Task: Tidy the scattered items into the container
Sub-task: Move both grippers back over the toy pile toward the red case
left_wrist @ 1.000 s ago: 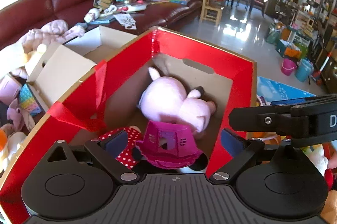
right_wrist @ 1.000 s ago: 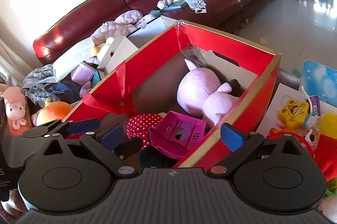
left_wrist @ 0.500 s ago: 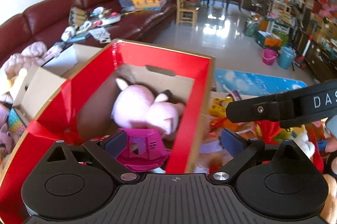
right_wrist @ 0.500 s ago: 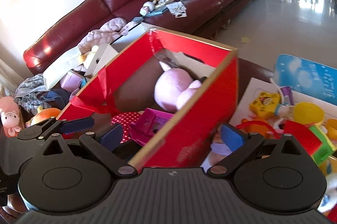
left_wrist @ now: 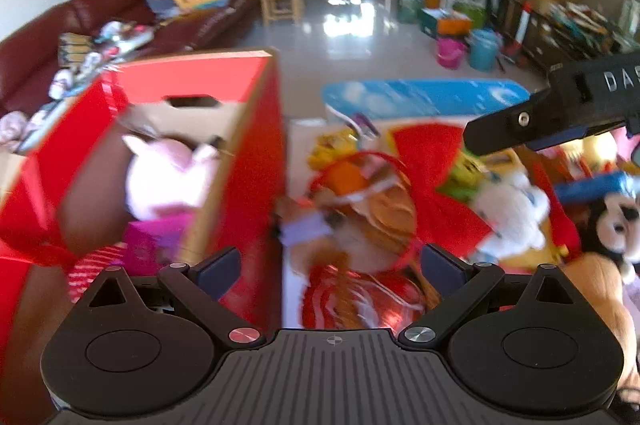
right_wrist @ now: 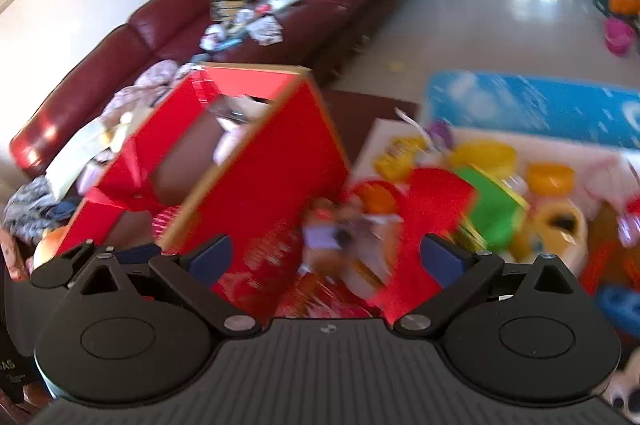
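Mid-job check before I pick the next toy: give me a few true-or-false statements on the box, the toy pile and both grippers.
1. The left gripper is open and holds nothing. True.
2. The red box is empty. False: a pink plush lies inside it.
3. The right gripper is shut on a toy. False: it is open, nothing between its fingers.
4. The toy pile lies outside the box, to its right. True.
5. A yellow bowl sits among the scattered toys. True.
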The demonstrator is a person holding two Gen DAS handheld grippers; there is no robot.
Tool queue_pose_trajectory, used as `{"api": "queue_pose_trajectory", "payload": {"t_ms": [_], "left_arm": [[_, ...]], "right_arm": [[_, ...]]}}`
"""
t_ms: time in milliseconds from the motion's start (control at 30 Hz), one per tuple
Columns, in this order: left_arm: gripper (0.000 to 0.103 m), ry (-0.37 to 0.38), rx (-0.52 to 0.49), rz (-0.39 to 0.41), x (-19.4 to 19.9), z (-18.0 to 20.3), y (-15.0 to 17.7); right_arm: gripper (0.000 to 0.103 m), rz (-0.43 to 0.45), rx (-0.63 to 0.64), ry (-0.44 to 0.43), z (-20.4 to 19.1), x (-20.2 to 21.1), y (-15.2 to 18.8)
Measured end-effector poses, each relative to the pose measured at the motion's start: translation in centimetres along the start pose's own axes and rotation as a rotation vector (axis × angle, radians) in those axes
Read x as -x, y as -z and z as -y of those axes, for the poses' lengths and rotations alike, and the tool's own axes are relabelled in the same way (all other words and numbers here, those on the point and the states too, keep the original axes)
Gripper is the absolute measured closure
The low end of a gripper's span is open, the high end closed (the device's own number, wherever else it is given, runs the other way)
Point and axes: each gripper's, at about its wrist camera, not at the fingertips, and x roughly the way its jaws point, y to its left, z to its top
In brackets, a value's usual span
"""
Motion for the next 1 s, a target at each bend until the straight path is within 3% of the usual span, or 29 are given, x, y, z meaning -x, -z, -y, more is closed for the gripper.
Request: {"api": "queue_pose_trajectory", "payload": {"t_ms": [267, 567, 800, 1000], "left_arm": [[0.002, 0.130, -0.048, -0.079, -4.3, 4.3, 2.8], [0.002, 0.247, -0.117, -0.142, -9.0, 8.5, 5.7], [0.003, 0.318, -0.161, -0.114, -10.3, 10.2, 6.6], [0.004, 0.355, -0.173, -0.118, -11.6, 10.9, 7.0]], "right_arm": [[0.003, -0.079, -0.203, 0.039, 6.5, -0.1, 5.1], [0.003, -0.159, -0.346, 0.042, 10.0, -0.8, 10.3], [0.004, -0.150, -0.364, 0.033, 10.6, -1.2, 11.3], [0.014, -0.135, -0.378, 0.030, 10.7, -1.6, 11.7]]}}
